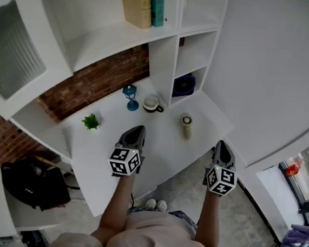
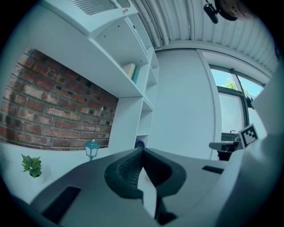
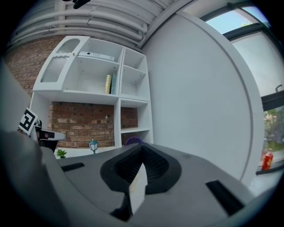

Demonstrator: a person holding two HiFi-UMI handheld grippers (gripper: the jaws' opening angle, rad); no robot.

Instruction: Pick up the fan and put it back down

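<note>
The fan (image 1: 184,85) is a small dark blue round one standing in the lowest cubby of the white shelf unit, at the back of the white desk (image 1: 157,147). It shows small and far off in the left gripper view (image 2: 140,143) and as a purple disc in the right gripper view (image 3: 132,141). My left gripper (image 1: 137,128) hovers over the desk's middle, well short of the fan; its jaws meet at the tip (image 2: 142,149), with nothing between them. My right gripper (image 1: 221,143) hangs off the desk's front right edge, jaws (image 3: 142,146) closed and empty.
On the desk stand a blue lantern (image 1: 130,95), a white mug (image 1: 152,104), a small green plant (image 1: 91,121) and a pale bottle (image 1: 186,123). Books (image 1: 138,3) sit on an upper shelf. A black bag (image 1: 34,182) lies at lower left.
</note>
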